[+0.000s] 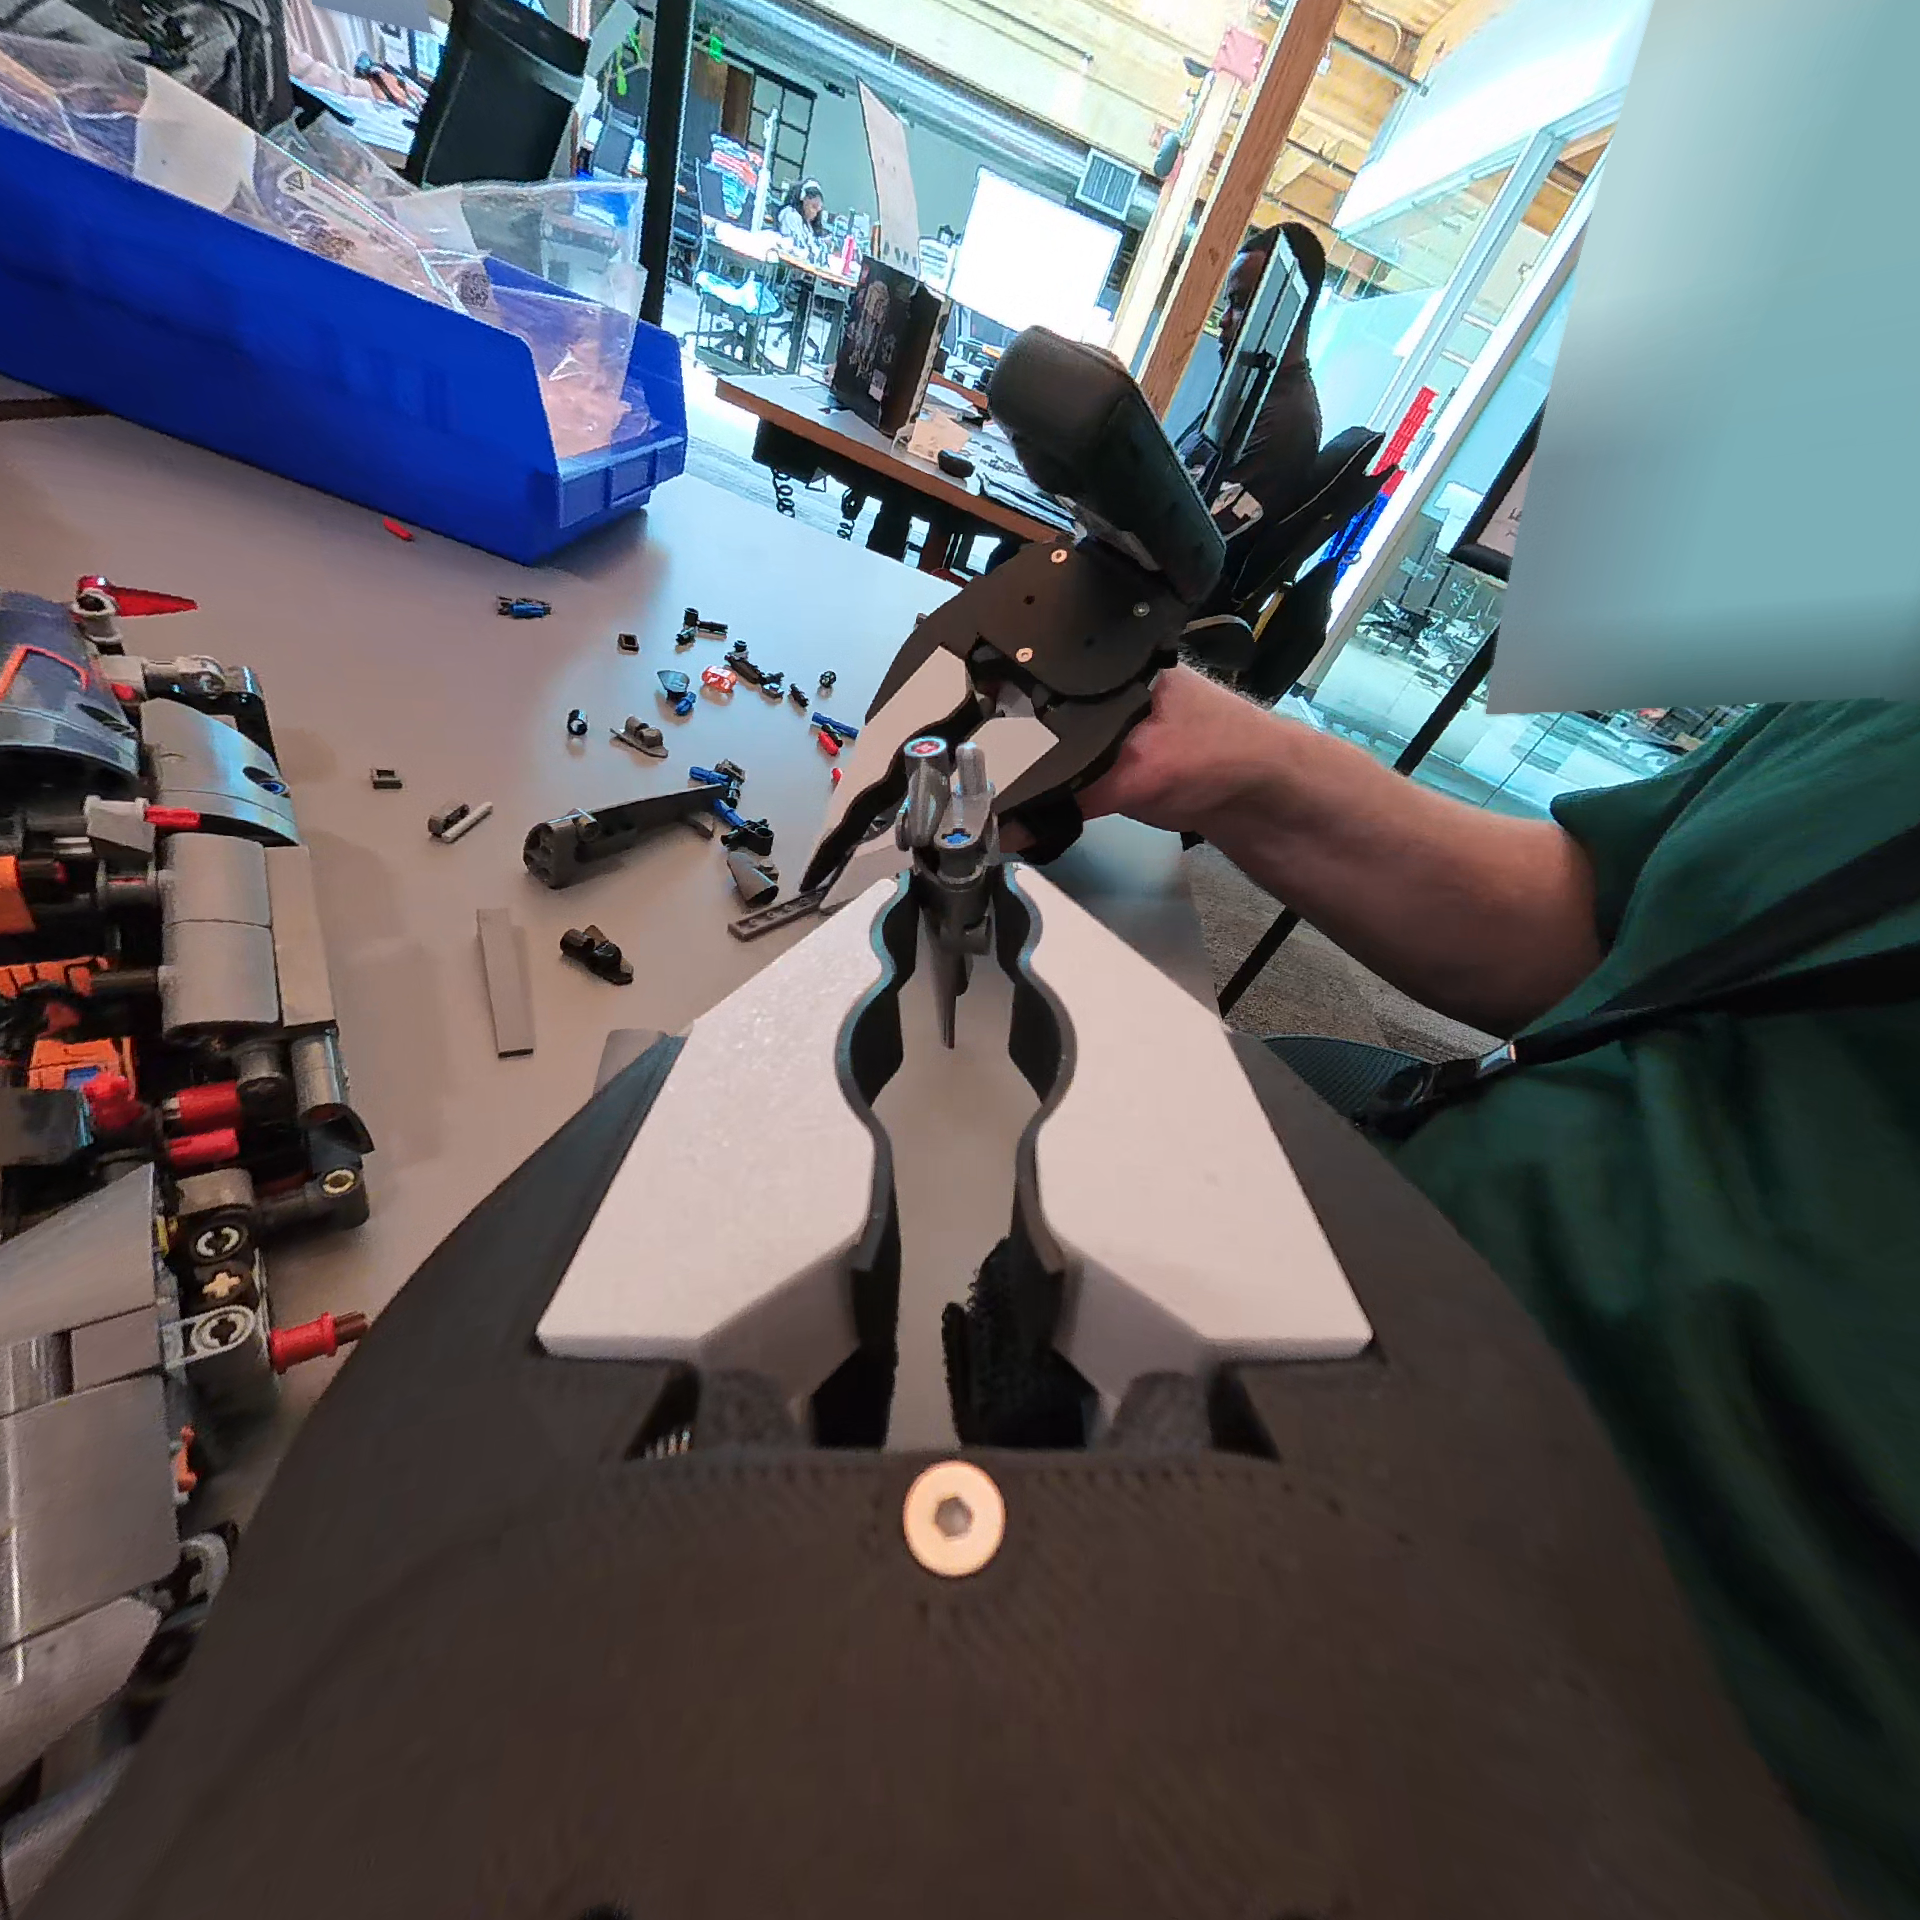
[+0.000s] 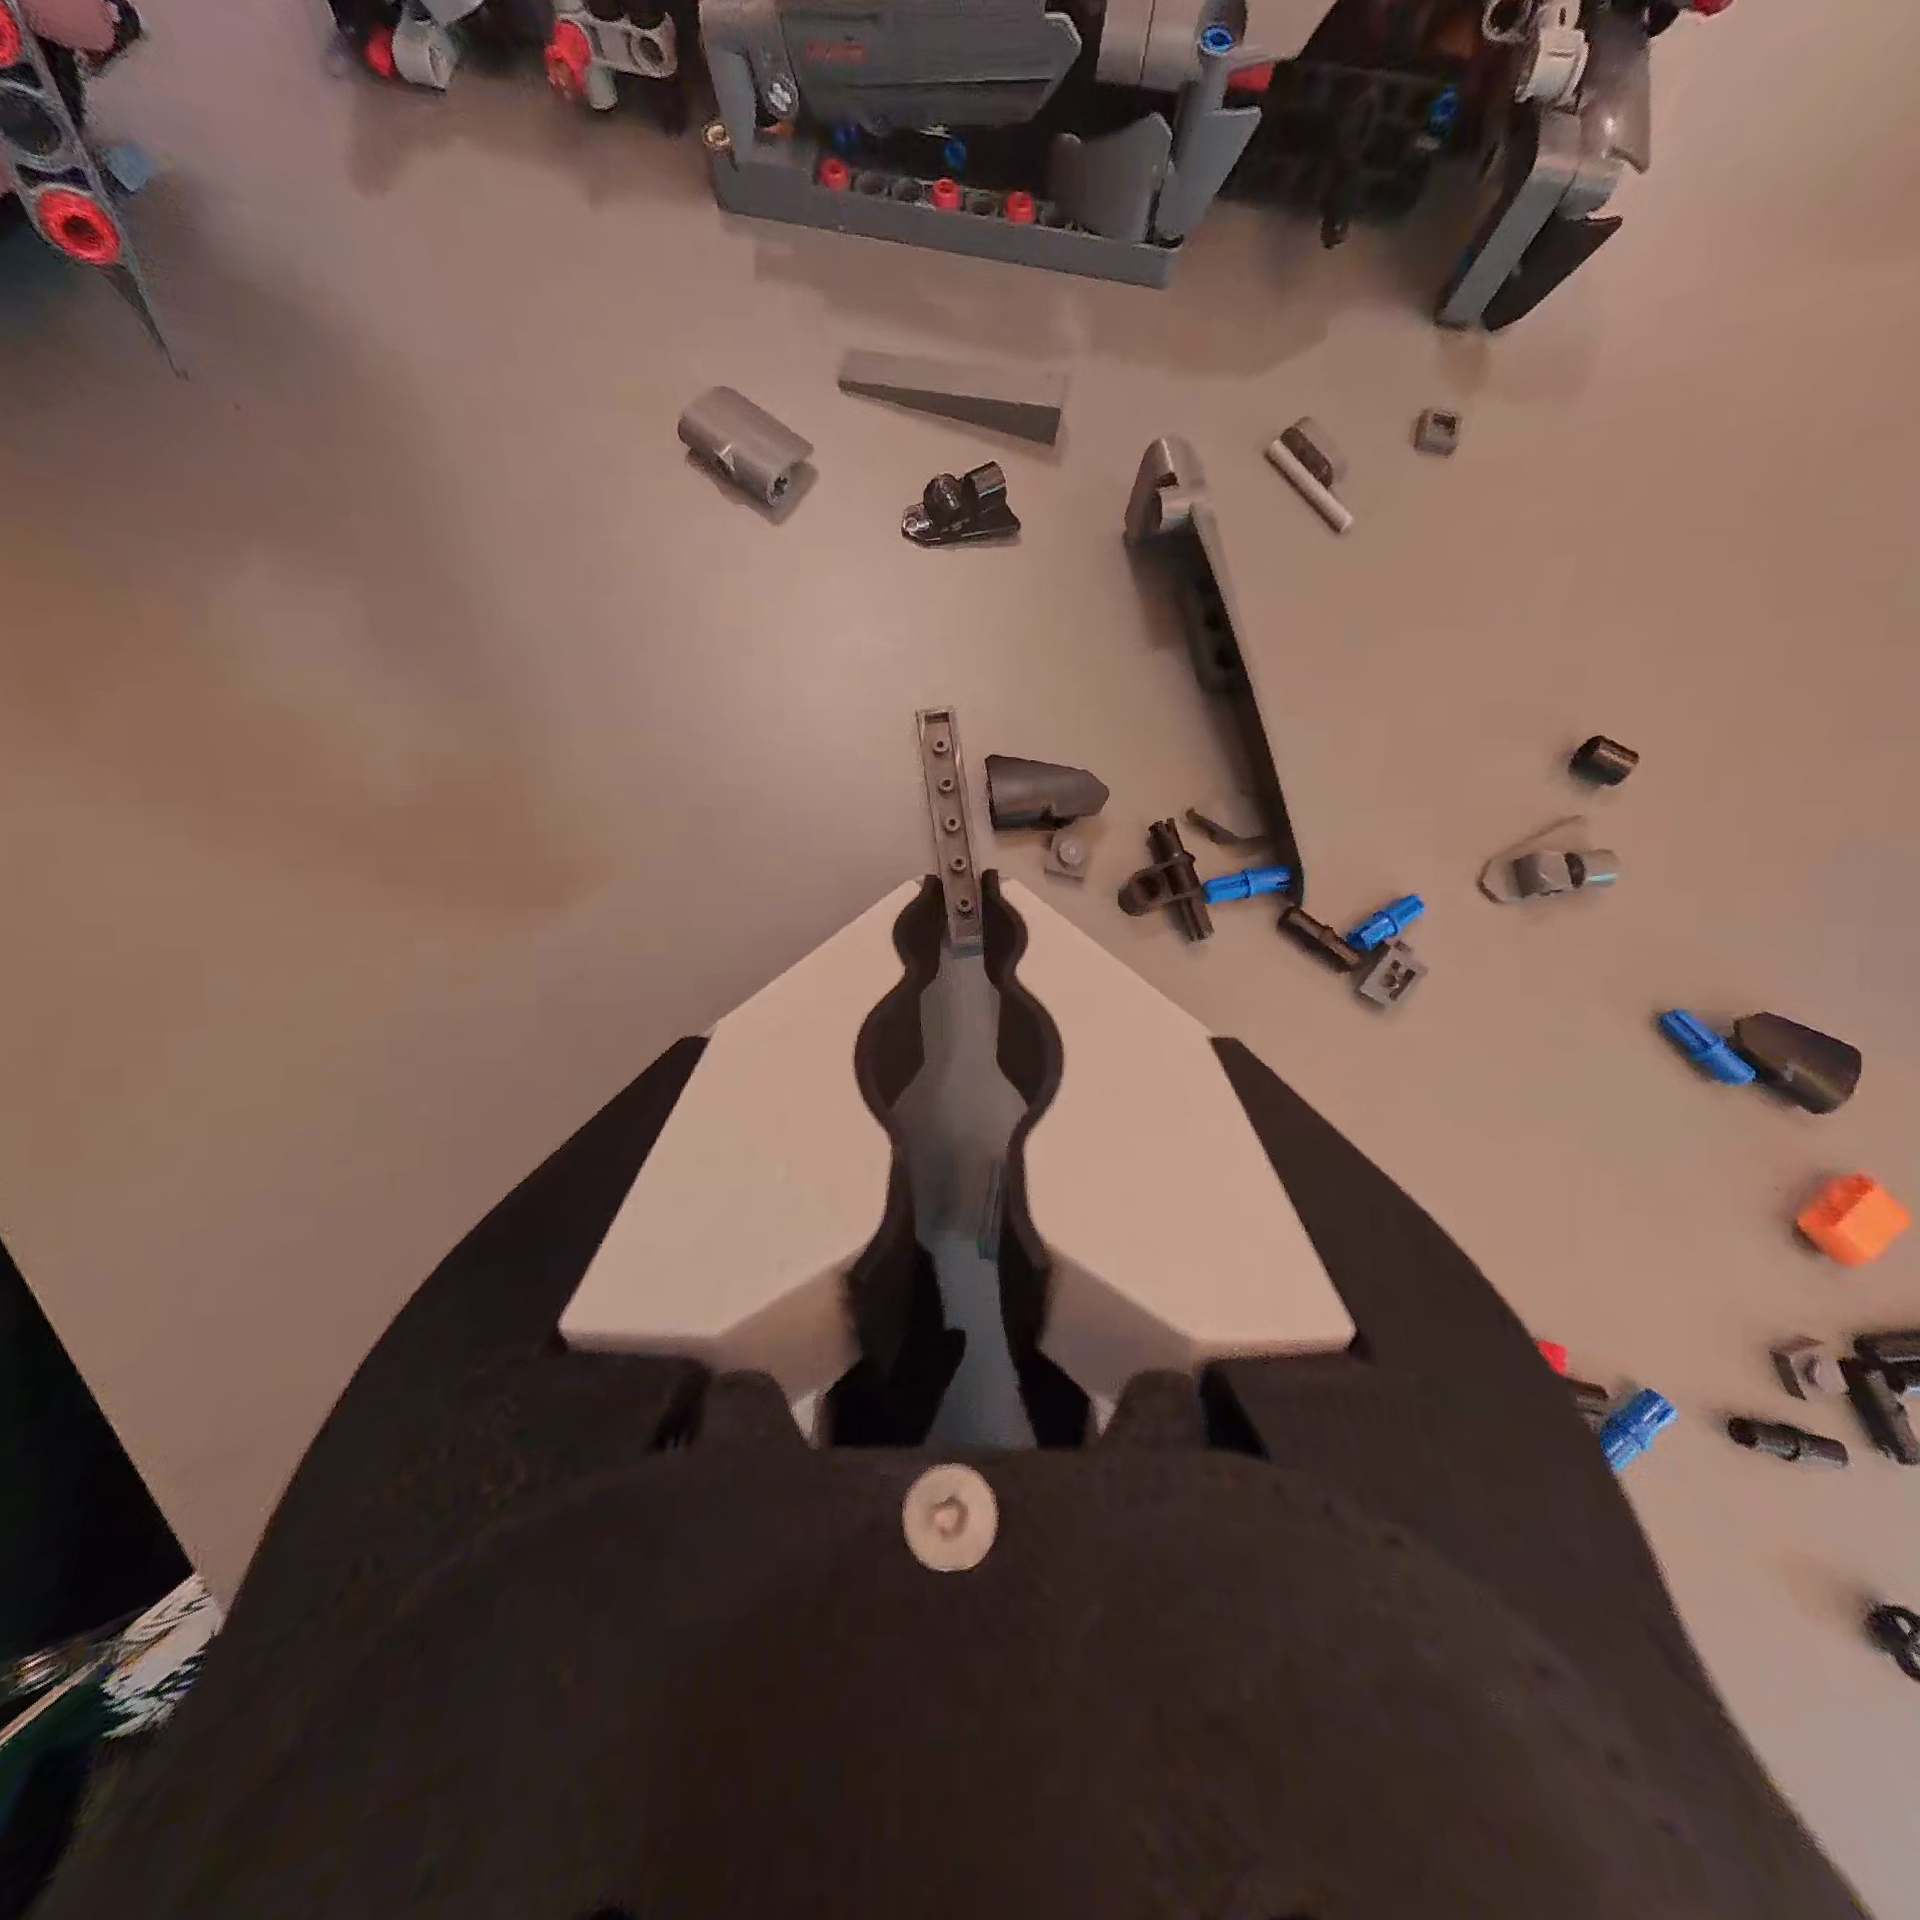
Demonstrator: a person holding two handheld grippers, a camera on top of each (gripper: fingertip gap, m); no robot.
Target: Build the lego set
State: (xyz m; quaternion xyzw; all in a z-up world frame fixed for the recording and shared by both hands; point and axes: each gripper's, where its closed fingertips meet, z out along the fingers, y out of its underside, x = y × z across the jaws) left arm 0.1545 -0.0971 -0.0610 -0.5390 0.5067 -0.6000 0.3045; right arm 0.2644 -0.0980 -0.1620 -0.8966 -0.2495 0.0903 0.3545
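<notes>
My left gripper (image 1: 954,883) is shut on a small grey lego assembly (image 1: 948,821) of connectors with a red and a blue axle end, and holds it up above the table. My right gripper (image 2: 961,902) is tipped down at the table, its pads closed on the near end of a narrow dark grey studded plate (image 2: 945,800) that lies flat. The left wrist view shows the same right gripper (image 1: 821,883) with its tips on that plate (image 1: 774,920), held by a hand.
A large grey, black and orange model (image 1: 156,935) stands at the left and shows at the back of the right wrist view (image 2: 966,135). A blue bin (image 1: 312,343) holds bags. Loose pieces lie about: a long dark panel (image 2: 1216,644), blue pins (image 2: 1247,883), an orange block (image 2: 1844,1221). Tip to tip, the grippers are about 15 cm apart.
</notes>
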